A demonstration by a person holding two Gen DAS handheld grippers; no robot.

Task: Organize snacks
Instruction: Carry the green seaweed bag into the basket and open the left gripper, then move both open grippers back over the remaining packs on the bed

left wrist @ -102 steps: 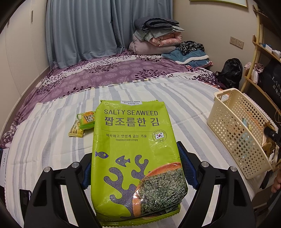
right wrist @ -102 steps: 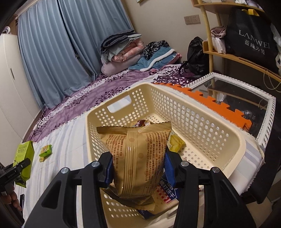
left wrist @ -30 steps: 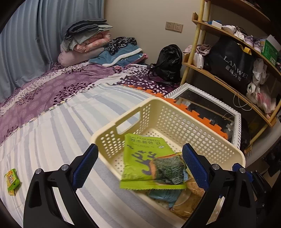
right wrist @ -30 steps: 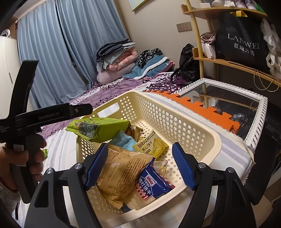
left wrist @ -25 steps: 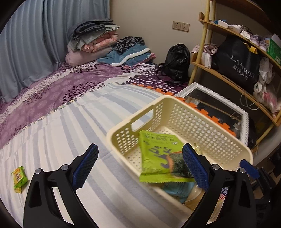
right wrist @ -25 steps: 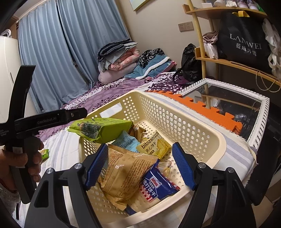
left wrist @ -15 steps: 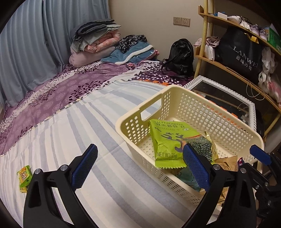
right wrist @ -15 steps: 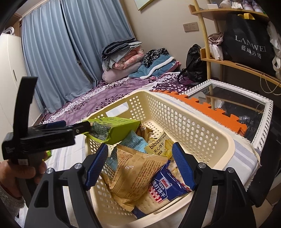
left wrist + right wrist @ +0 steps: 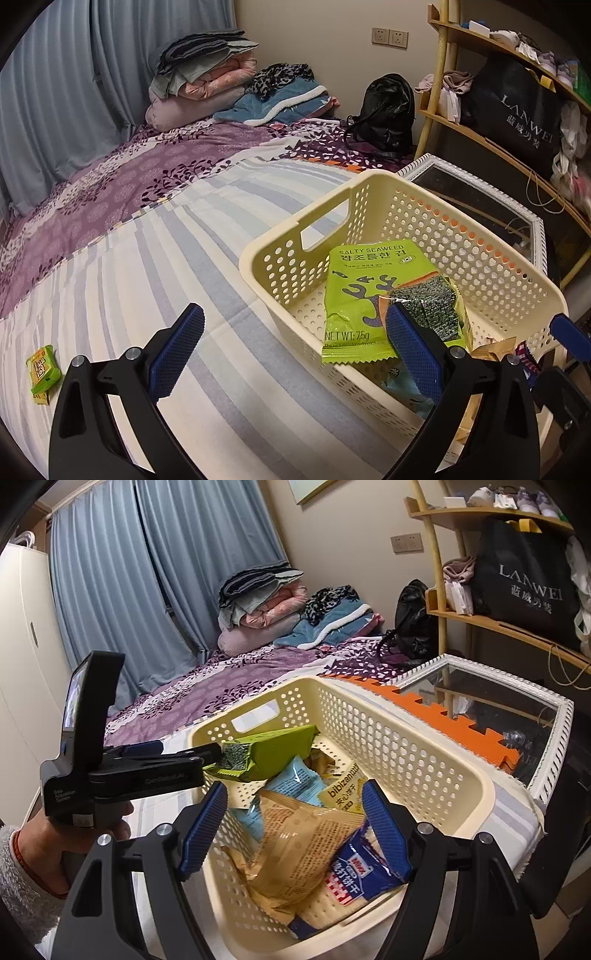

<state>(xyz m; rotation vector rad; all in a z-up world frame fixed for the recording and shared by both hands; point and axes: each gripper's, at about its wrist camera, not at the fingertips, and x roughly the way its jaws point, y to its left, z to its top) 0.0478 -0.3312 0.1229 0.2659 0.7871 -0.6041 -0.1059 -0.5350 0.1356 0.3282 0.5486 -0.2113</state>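
Right gripper [image 9: 295, 827]: jaws spread, empty, over the near end of the basket [image 9: 424, 760]; left gripper [image 9: 295, 354]: jaws spread, nothing pinched, beside the basket's left wall; basket: cream, on the striped bedspread [image 9: 166, 258], holding a tan bag [image 9: 295, 849], blue cracker pack [image 9: 351, 878], and the seaweed bag [image 9: 365, 295] on top, apparently propped against the near wall; small green packet [image 9: 42, 367]: loose on the bedspread, well apart to the left; folded bedding [image 9: 207, 81]: far end.

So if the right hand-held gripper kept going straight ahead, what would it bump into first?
Probably the tan snack packet lying in the basket, right between the open right hand-held gripper fingers; depth is hard to judge.
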